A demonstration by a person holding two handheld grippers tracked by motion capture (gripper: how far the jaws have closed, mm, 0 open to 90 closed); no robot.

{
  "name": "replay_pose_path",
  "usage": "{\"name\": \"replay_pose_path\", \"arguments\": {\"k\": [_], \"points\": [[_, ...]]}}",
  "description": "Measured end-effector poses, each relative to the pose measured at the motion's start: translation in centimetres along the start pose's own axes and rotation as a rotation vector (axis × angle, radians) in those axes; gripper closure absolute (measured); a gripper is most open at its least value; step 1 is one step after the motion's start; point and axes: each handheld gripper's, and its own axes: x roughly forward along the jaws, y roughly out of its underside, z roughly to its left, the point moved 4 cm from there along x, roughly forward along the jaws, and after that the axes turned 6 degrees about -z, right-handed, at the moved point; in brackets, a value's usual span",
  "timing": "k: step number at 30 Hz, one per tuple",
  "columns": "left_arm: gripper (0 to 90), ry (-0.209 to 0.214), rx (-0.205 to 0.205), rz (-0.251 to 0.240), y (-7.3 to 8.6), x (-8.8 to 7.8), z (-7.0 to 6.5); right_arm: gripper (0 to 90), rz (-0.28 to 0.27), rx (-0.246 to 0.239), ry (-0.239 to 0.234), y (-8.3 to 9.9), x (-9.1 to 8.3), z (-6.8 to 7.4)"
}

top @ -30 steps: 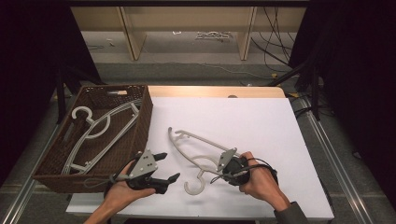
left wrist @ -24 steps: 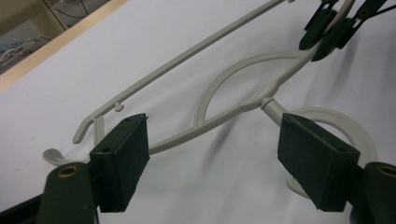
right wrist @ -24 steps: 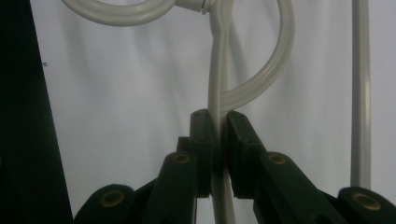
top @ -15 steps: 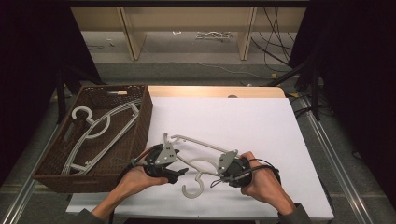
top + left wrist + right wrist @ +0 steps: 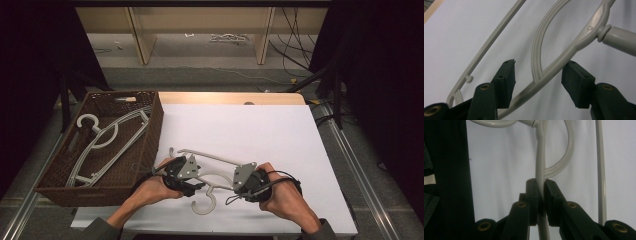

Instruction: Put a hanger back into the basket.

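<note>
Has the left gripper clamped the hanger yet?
Not yet. Left gripper fingers have been closing around the hanger arm, gaps on both sides.

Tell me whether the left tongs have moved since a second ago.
Yes. The left tongs moved right, away from the basket, onto the hanger.

white table point(image 5: 260, 125) fills frame centre, wood edge at its far side. grey floor point(image 5: 200, 70) upper centre, wooden shelf legs point(image 5: 141, 40) above, cables point(image 5: 295, 35) upper right. both sides dark.
</note>
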Motion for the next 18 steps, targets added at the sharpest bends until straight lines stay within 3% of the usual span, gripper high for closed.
{"name": "replay_pose_path", "arguments": {"k": [4,6,8,11,12,13,17,18], "points": [[51.3,0.049,0.028,0.021,-0.1,0.2,-0.3,82.5,-0.002,-0.012,-0.011,-0.1,-0.1,0.2],[60.9,0.055,0.032,0.021,-0.2,0.2,-0.4,82.5,-0.003,-0.016,-0.011,-0.1,-0.1,0.0],[62.0,0.079,0.026,0.018,-0.3,0.0,-0.3,82.6,-0.012,-0.026,-0.013,0.0,-0.1,-0.1],[63.5,0.103,0.062,0.027,-0.5,-0.6,0.0,82.7,-0.019,-0.030,-0.006,0.1,-0.5,-0.2],[64.5,0.099,0.040,0.006,-0.6,-0.7,-0.1,82.7,-0.026,-0.031,-0.012,0.1,-0.6,-0.2],[64.9,0.112,0.073,0.027,-0.7,-1.0,0.1,82.6,-0.033,-0.039,-0.009,0.1,-0.7,-0.3],[65.8,0.098,0.051,0.007,-1.0,-1.2,-0.1,82.5,-0.059,-0.050,-0.009,0.2,-1.1,-0.6],[66.0,0.104,0.070,0.022,-1.0,-1.4,-0.1,82.4,-0.062,-0.051,-0.015,0.2,-1.2,-0.6]]}}
